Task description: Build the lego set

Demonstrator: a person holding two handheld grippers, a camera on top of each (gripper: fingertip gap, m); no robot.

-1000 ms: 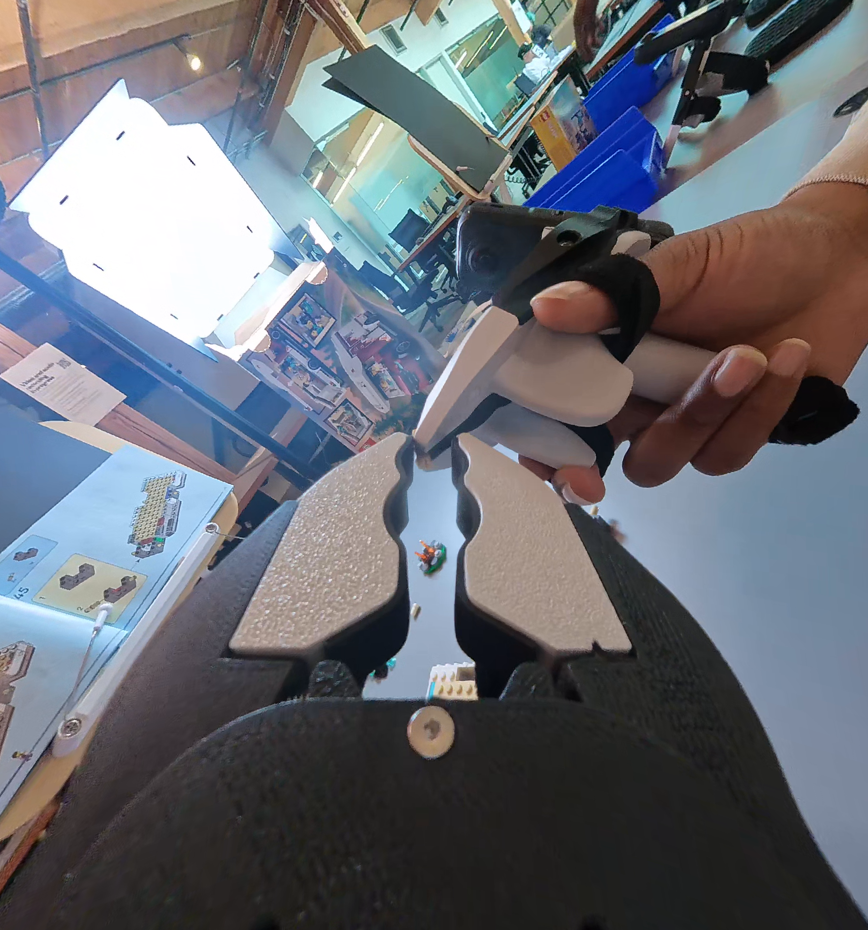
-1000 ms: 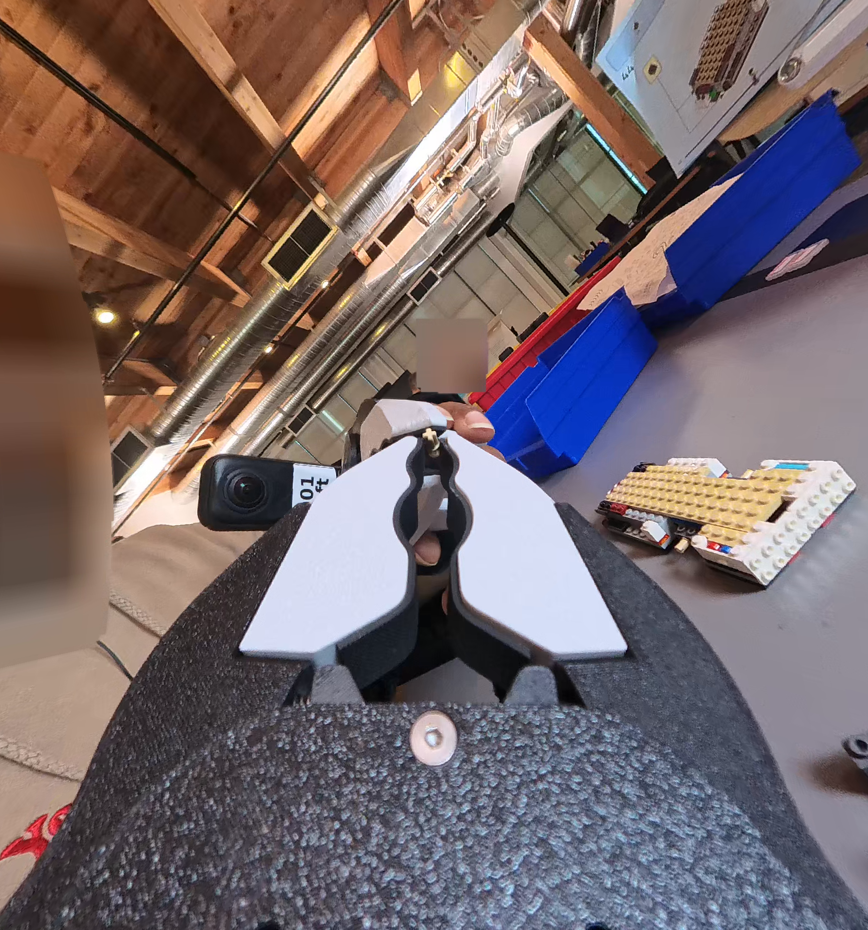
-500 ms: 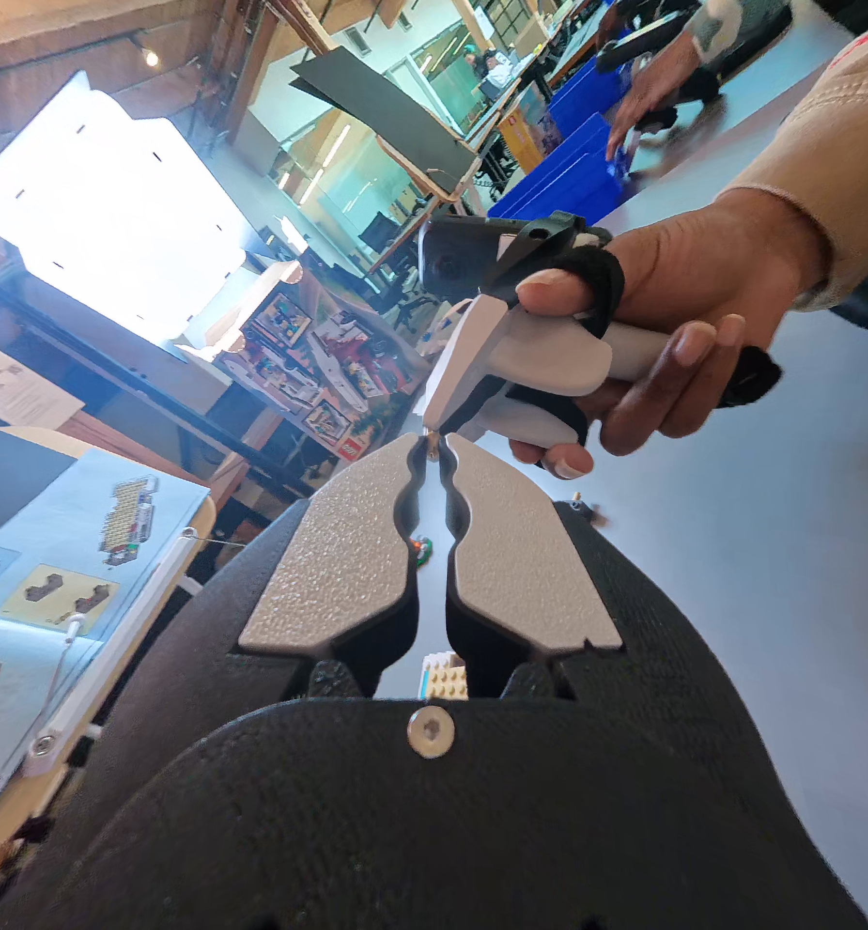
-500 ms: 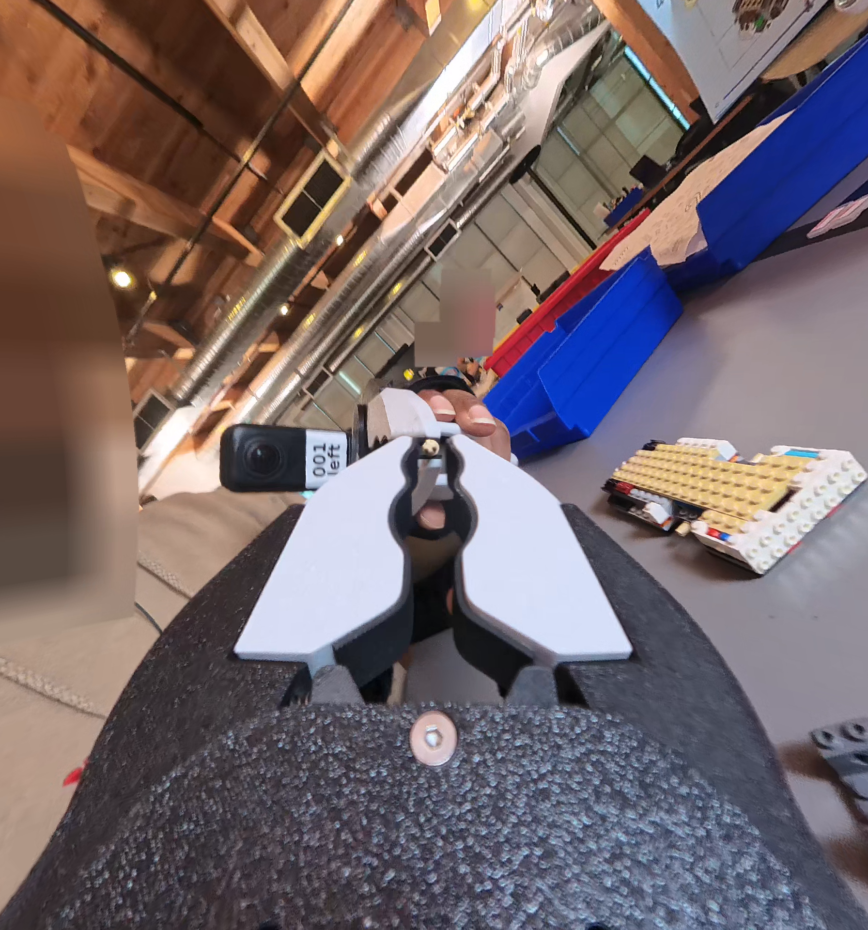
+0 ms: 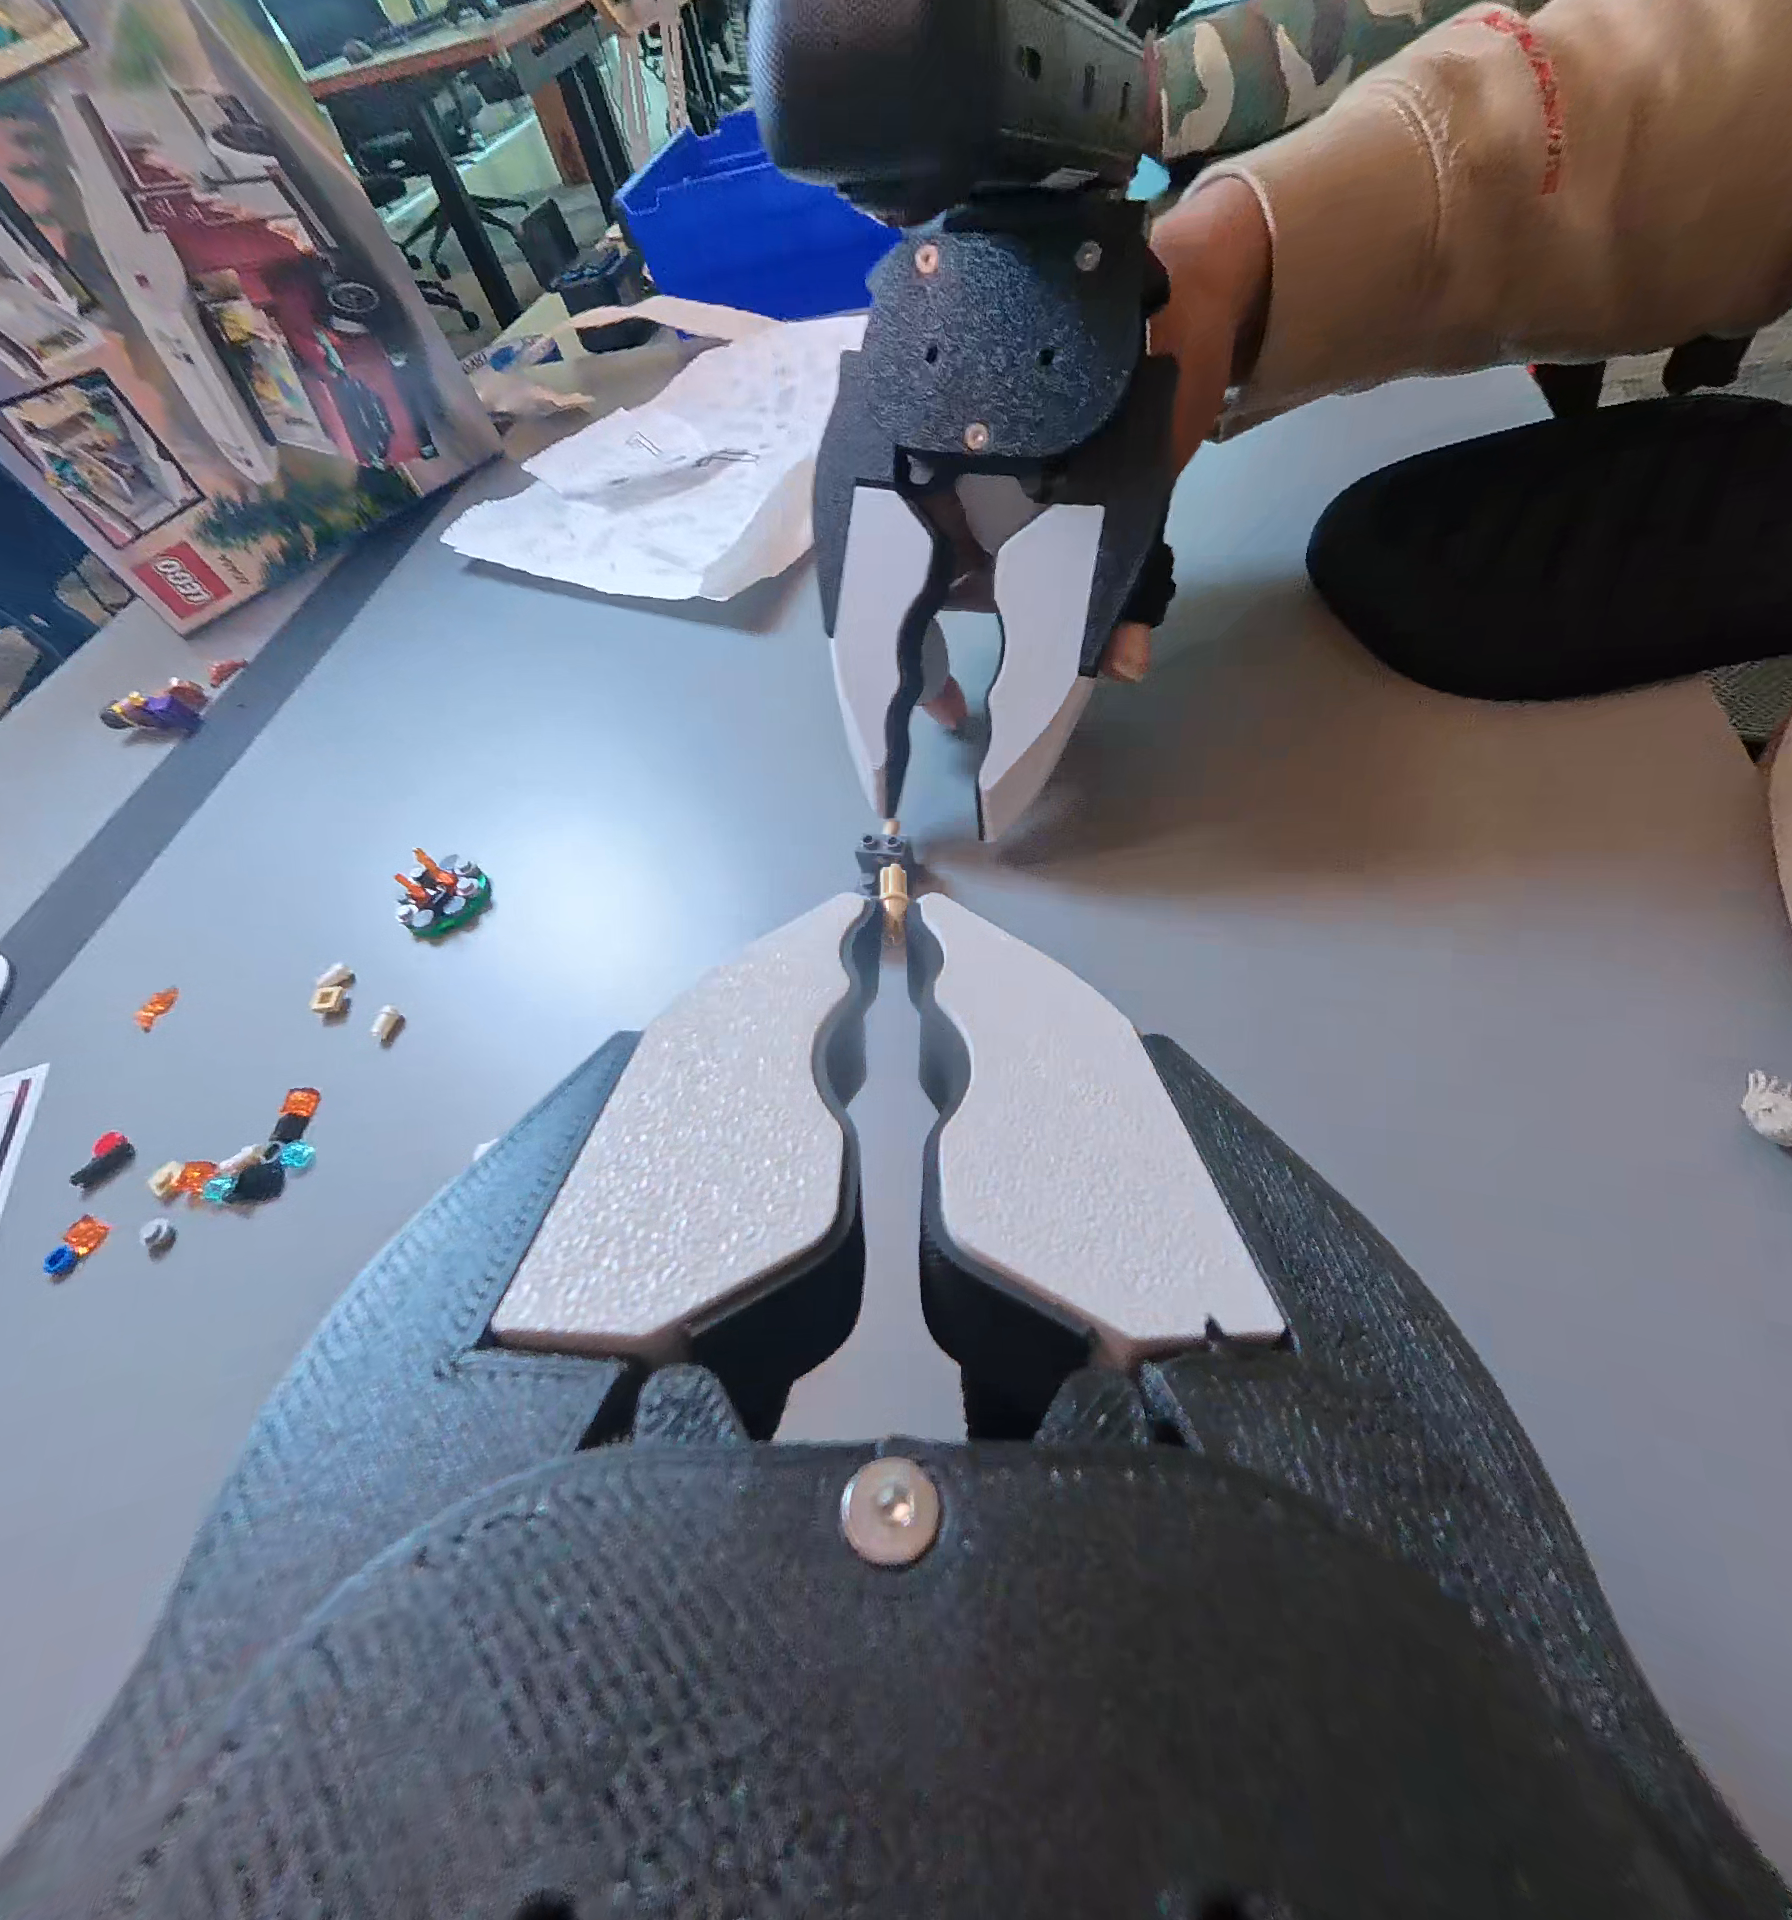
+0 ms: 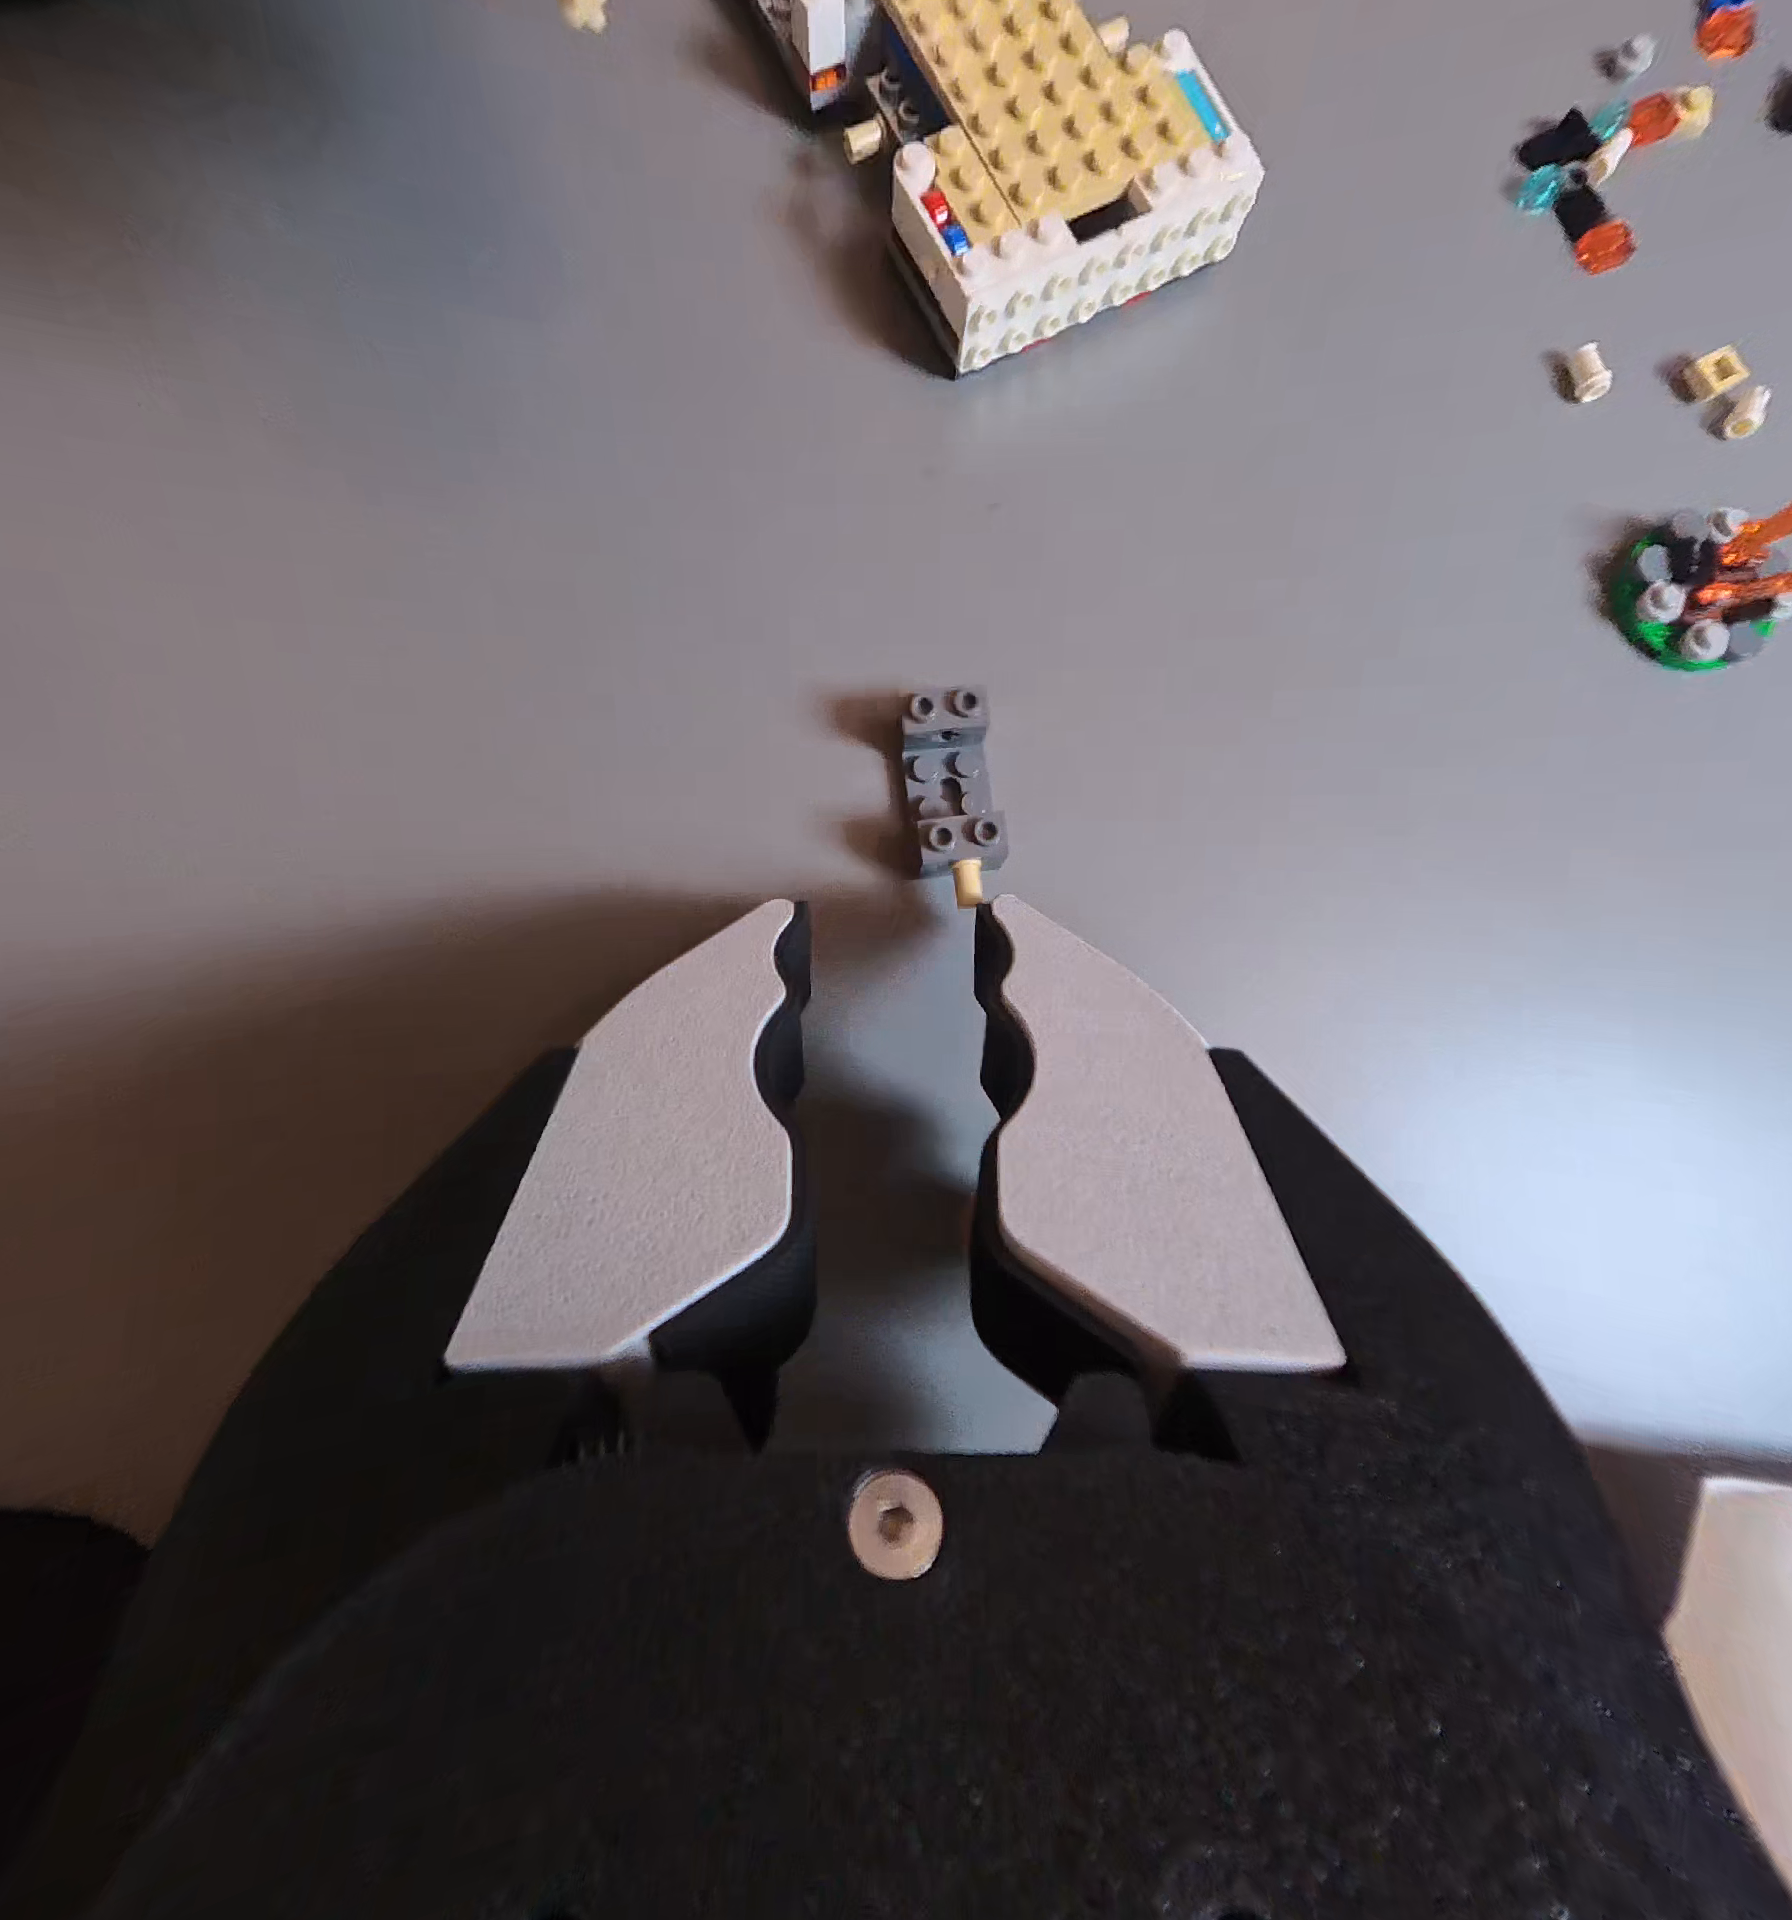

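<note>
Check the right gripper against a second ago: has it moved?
Yes. The right gripper has swung down from the ceiling toward the grey table, jaws now apart, just short of the dark grey brick piece, whose tan peg is beside one fingertip.

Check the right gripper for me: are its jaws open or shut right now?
Open. The right gripper shows bare grey table between its fingertips and holds nothing; the small grey brick piece lies just ahead of them.
</note>
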